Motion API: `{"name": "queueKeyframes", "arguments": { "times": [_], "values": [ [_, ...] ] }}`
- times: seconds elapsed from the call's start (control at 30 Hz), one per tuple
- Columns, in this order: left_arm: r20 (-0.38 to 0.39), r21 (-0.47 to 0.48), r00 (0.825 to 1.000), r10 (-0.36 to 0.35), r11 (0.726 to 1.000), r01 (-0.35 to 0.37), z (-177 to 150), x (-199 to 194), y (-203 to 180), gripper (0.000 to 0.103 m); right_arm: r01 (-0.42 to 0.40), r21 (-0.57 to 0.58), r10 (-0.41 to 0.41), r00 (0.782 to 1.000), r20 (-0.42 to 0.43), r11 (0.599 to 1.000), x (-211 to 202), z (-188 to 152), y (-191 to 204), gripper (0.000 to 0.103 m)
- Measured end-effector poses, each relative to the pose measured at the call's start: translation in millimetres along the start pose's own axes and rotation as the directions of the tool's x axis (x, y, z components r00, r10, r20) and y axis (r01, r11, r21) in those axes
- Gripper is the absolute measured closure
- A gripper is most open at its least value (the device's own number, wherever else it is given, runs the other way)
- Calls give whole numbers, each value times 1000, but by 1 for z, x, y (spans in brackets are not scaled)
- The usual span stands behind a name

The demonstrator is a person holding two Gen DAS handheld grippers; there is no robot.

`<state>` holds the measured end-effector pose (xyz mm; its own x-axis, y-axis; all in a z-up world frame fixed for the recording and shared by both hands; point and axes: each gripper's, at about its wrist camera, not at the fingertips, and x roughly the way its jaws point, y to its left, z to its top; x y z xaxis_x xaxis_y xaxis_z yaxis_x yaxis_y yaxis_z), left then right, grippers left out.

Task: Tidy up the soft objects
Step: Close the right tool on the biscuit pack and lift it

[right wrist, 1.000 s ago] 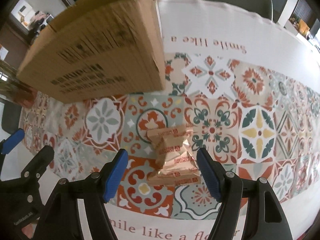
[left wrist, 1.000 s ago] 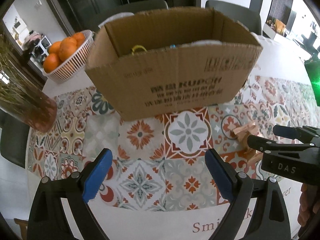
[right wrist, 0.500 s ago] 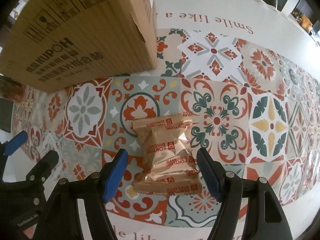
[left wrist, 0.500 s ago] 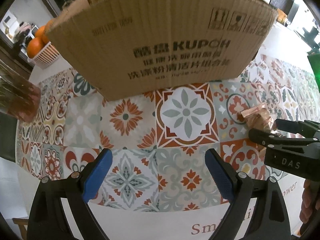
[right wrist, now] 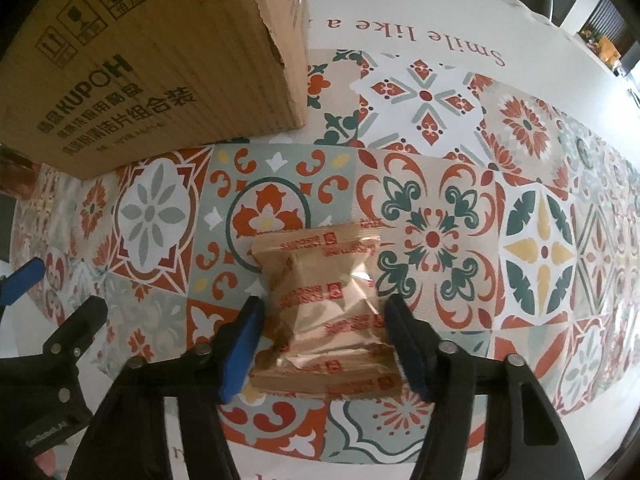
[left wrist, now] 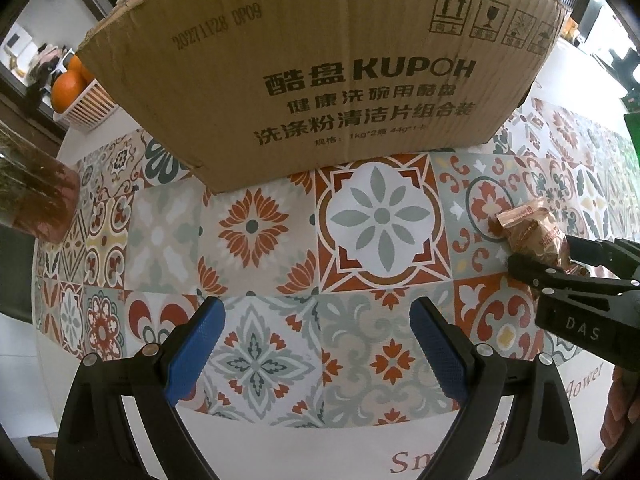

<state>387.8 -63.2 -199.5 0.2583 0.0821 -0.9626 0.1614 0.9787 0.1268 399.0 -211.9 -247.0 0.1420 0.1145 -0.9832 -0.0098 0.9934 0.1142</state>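
Right gripper (right wrist: 324, 338) straddling the biscuit packet (right wrist: 326, 300), fingers just closing in on it.

Packet lies flat on the patterned desk (right wrist: 460, 184) cloth, in front of the cardboard box (right wrist: 152, 60), its lower half between the 2 blue fingers (right wrist: 240, 350); both look to meet its crinkled sides, though a firm grasp can't be told. Left gripper (left wrist: 316, 354) sits spread and empty over bare cloth, well left of the packet.

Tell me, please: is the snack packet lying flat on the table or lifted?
Lying flat. The packet rests on the patterned tablecloth, between the right gripper's blue pads, whose jaws have just been closing around it.
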Motion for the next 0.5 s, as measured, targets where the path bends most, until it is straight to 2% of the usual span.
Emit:
{"name": "queueKeyframes", "arguments": {
  "times": [0.2,0.5],
  "values": [
    [7,8,1000,1,1000,-1,-1,-2,-3,8,-13,14,13,1000,13,1000,-13,-6,-5,50],
    [37,7,999,-14,1000,14,-5,-18,-4,8,-29,31,26,995,92,999,-56,-26,-4,50]
  ]
}}
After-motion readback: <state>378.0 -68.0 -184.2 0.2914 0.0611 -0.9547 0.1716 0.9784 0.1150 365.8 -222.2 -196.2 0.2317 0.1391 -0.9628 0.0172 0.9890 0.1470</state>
